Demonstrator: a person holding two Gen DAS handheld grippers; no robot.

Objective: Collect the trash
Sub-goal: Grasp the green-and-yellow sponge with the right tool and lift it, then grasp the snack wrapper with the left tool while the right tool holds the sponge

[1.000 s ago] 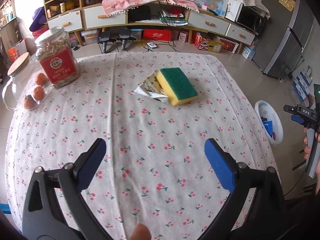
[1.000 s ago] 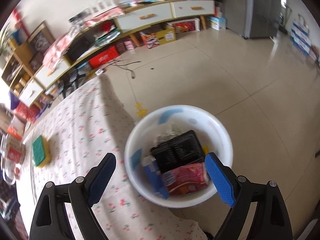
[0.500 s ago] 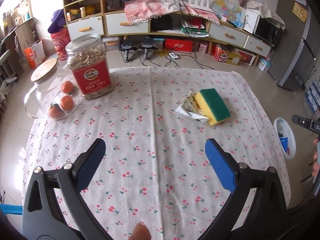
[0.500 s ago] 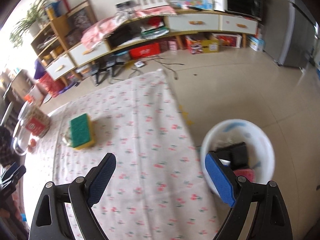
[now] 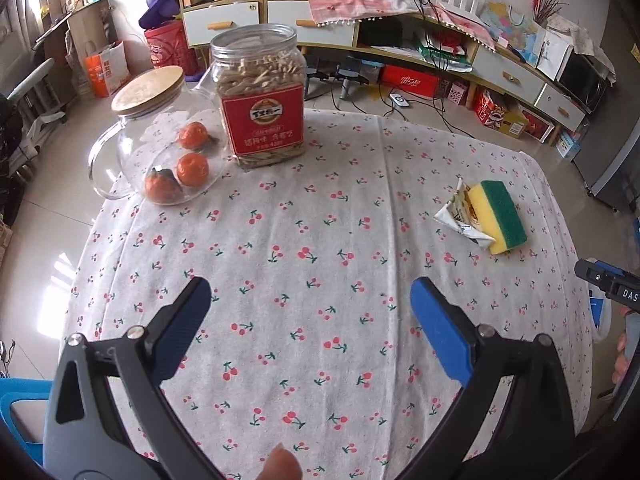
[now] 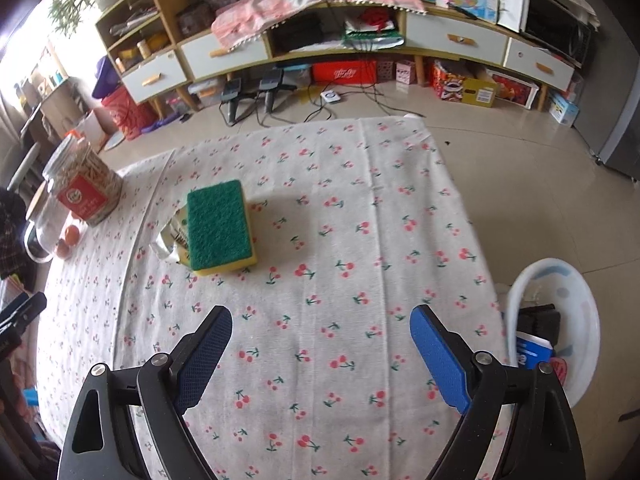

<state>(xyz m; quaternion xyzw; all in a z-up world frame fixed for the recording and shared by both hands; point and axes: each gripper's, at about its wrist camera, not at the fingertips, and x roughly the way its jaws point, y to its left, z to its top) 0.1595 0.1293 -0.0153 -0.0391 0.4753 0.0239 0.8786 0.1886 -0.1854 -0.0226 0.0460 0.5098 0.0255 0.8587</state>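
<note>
A crumpled white wrapper (image 5: 460, 216) lies on the cherry-print tablecloth (image 5: 304, 264), partly under a yellow and green sponge (image 5: 498, 216). Both also show in the right wrist view: the wrapper (image 6: 174, 238) and the sponge (image 6: 218, 224). A white bin (image 6: 588, 316) with several pieces of trash stands on the floor at the table's right side. My left gripper (image 5: 310, 300) is open and empty above the table's near half. My right gripper (image 6: 320, 330) is open and empty above the table's near right part, short of the sponge.
A clear jar with a red label (image 5: 260, 96) and a glass jug with a wooden lid (image 5: 160, 148) holding oranges stand at the far left. Shelves and drawers line the back wall. The table's right edge (image 6: 476, 232) drops to the floor beside the bin.
My right gripper has swung from over the bin back to over the table, facing the sponge. My left gripper has pulled back and turned left, bringing the jar and jug closer in view.
</note>
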